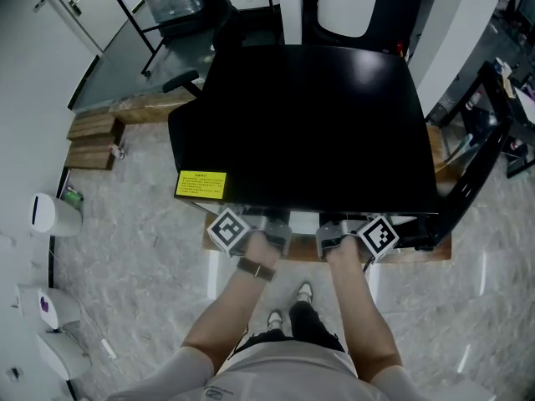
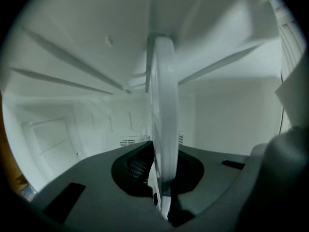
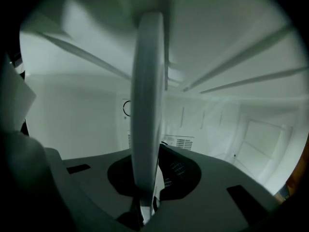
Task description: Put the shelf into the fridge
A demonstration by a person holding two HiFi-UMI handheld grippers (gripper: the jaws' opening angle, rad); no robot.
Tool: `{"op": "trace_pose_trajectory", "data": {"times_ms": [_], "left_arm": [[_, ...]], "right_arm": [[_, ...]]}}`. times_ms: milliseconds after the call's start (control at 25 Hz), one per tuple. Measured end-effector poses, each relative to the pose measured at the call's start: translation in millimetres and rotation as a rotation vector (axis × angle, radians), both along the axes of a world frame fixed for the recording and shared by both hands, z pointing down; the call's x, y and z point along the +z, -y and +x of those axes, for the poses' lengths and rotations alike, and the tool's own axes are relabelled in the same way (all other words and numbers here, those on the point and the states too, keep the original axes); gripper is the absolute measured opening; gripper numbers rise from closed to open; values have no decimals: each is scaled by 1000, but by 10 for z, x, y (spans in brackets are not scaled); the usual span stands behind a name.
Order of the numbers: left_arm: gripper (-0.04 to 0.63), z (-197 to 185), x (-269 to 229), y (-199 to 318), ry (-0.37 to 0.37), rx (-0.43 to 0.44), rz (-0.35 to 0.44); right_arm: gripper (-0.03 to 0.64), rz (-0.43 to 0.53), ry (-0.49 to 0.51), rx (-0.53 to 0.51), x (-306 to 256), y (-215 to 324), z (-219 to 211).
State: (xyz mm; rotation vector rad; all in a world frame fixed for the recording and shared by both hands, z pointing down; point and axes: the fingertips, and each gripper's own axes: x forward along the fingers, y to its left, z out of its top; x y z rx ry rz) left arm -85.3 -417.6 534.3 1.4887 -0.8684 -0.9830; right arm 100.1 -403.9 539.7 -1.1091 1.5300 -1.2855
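Observation:
From the head view I look down on the black top of the fridge (image 1: 309, 124). Both grippers reach in under its front edge, the left gripper (image 1: 266, 225) beside the right gripper (image 1: 336, 234); their jaws are hidden there. In the left gripper view the pale translucent shelf (image 2: 162, 110) shows edge-on, and the left gripper (image 2: 161, 199) is shut on its near edge. The right gripper view has the same shelf (image 3: 147, 105) edge-on, clamped by the right gripper (image 3: 145, 199). Behind it lies the white fridge interior with side rails (image 2: 72, 71) and a back vent (image 3: 183, 142).
A yellow label (image 1: 201, 185) sits at the fridge's front left corner. Wooden blocks (image 1: 92, 140) lie on the floor at left, with white devices (image 1: 54, 215) nearer me. A black office chair (image 1: 196, 32) stands behind the fridge, a black frame (image 1: 481, 153) to its right.

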Motion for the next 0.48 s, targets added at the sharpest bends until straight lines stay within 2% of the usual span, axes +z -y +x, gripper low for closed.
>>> {"op": "trace_pose_trajectory", "data": {"times_ms": [480], "left_arm": [[28,6,-28,21,4,-5,25]], "right_arm": [[48,8,5,6,4,23,1]]}}
